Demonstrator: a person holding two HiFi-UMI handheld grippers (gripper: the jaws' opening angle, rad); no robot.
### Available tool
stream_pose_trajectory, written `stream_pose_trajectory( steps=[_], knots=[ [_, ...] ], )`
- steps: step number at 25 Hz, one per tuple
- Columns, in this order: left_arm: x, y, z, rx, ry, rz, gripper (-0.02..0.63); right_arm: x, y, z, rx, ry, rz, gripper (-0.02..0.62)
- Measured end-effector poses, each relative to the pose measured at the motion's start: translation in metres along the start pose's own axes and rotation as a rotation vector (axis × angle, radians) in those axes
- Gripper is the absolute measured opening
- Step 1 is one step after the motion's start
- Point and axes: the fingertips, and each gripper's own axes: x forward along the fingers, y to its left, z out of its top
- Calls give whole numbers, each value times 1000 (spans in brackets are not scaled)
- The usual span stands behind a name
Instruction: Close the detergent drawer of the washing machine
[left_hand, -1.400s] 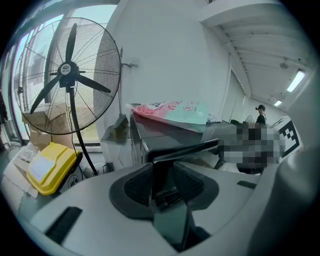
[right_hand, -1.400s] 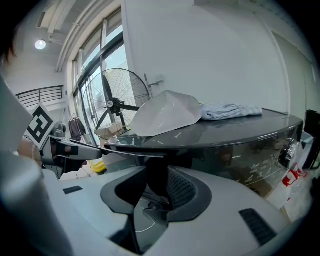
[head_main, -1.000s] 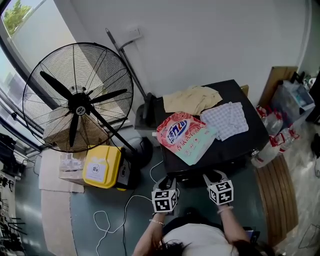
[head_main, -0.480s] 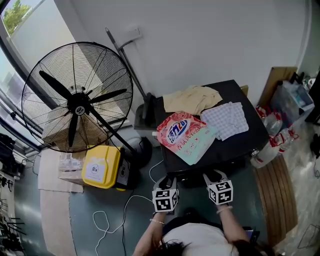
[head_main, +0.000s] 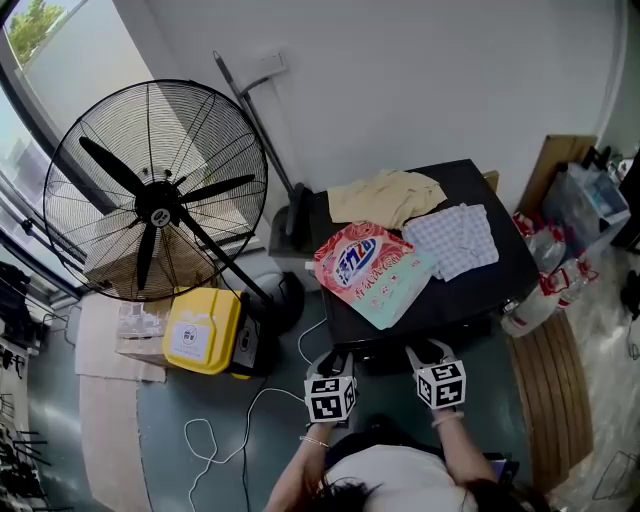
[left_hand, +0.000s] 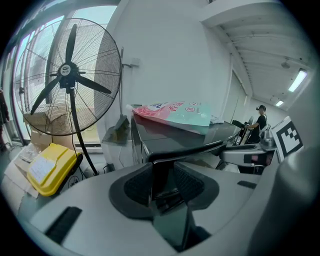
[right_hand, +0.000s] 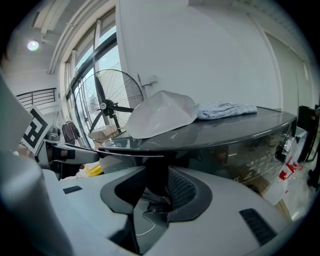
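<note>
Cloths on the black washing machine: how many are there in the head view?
2. A beige cloth lies at the back of the machine's top, a checked cloth right of it, nearer the front. The detergent bag could hide another.

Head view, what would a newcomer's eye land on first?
The big black standing fan fills the left side of the picture. To its right, a pink-and-teal detergent bag lies on top of the dark washing machine, with a beige cloth and a checked cloth behind it. A bright yellow case sits on the floor below the fan.
</note>
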Motion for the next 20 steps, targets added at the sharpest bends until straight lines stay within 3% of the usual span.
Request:
stream_pose_trajectory(
  steps=[20],
  knots=[
    [3, 3, 1, -7, 1, 29, 160, 3, -6, 0, 16, 14, -14, 195]
  ],
)
